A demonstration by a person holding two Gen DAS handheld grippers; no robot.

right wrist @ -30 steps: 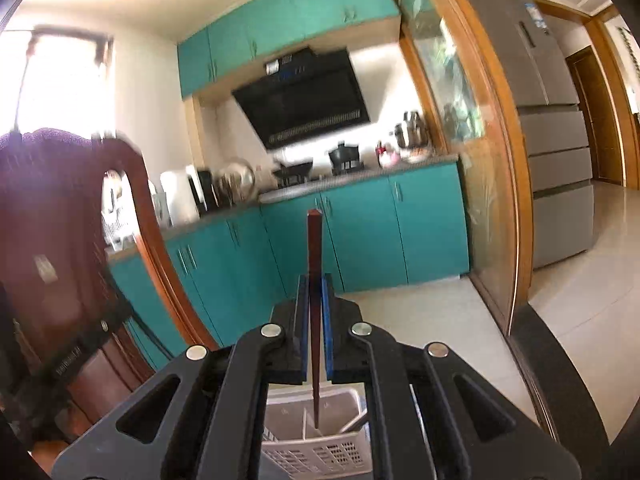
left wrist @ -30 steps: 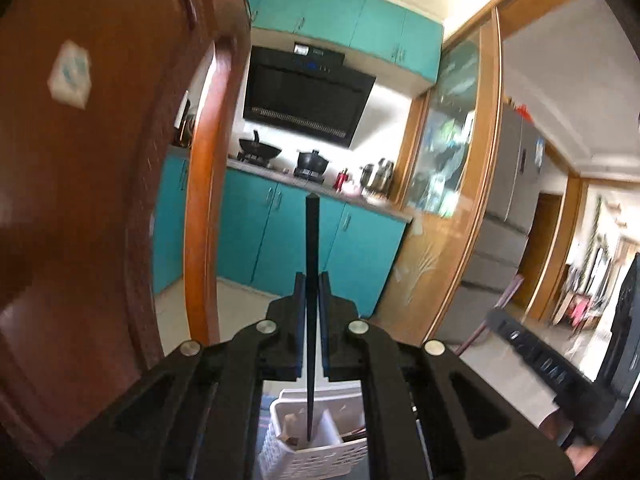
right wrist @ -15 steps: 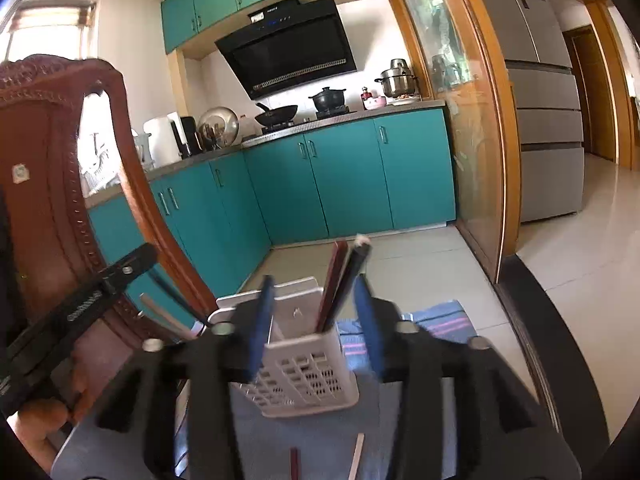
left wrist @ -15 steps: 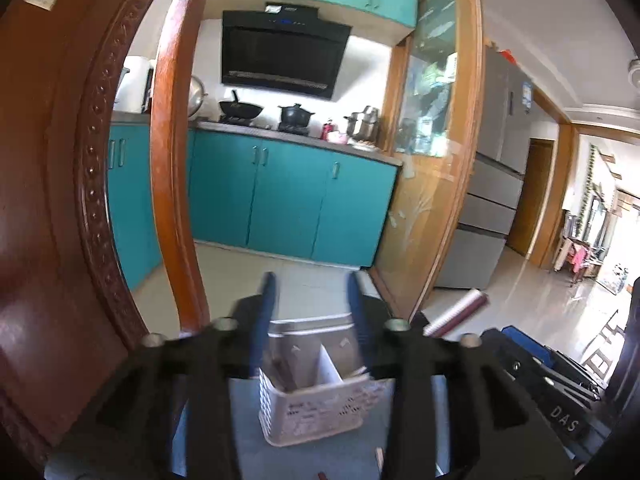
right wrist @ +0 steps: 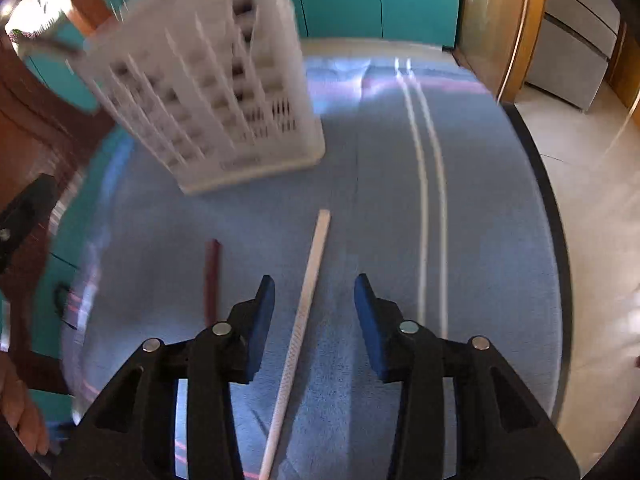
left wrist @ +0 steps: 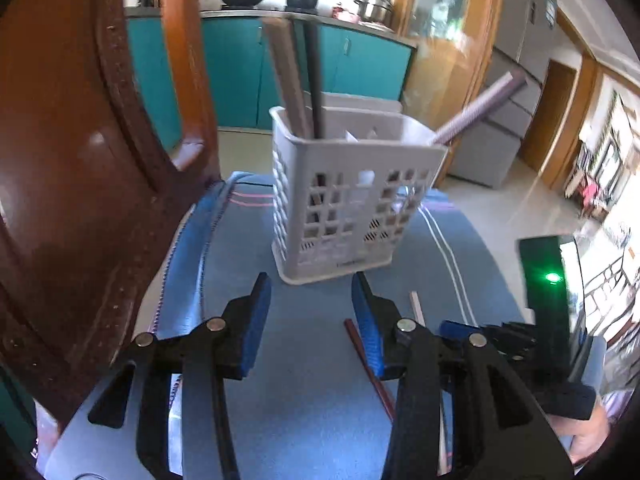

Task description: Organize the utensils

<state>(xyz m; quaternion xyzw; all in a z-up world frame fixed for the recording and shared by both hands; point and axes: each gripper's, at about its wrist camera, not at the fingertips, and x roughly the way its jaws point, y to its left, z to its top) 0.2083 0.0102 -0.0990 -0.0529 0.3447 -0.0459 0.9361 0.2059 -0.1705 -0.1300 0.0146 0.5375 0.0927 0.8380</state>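
No legible text in either view. White utensil basket [left wrist: 352, 196] has a small embossed mark low on its front wall — too blurred to read in both the left and right wrist views. Fridge [left wrist: 520, 40] carries a blue sticker near the top — too small to read. No numbers, brands or signs otherwise.

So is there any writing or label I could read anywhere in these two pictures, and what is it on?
None can be read.
Basket: a small raised mark low on its front wall, too blurred to read in either view.
Fridge: a blue sticker on the door, too small to read.
Black device on the right: only a green light, no text.
Both pairs of tongs, left and right, carry no lettering.
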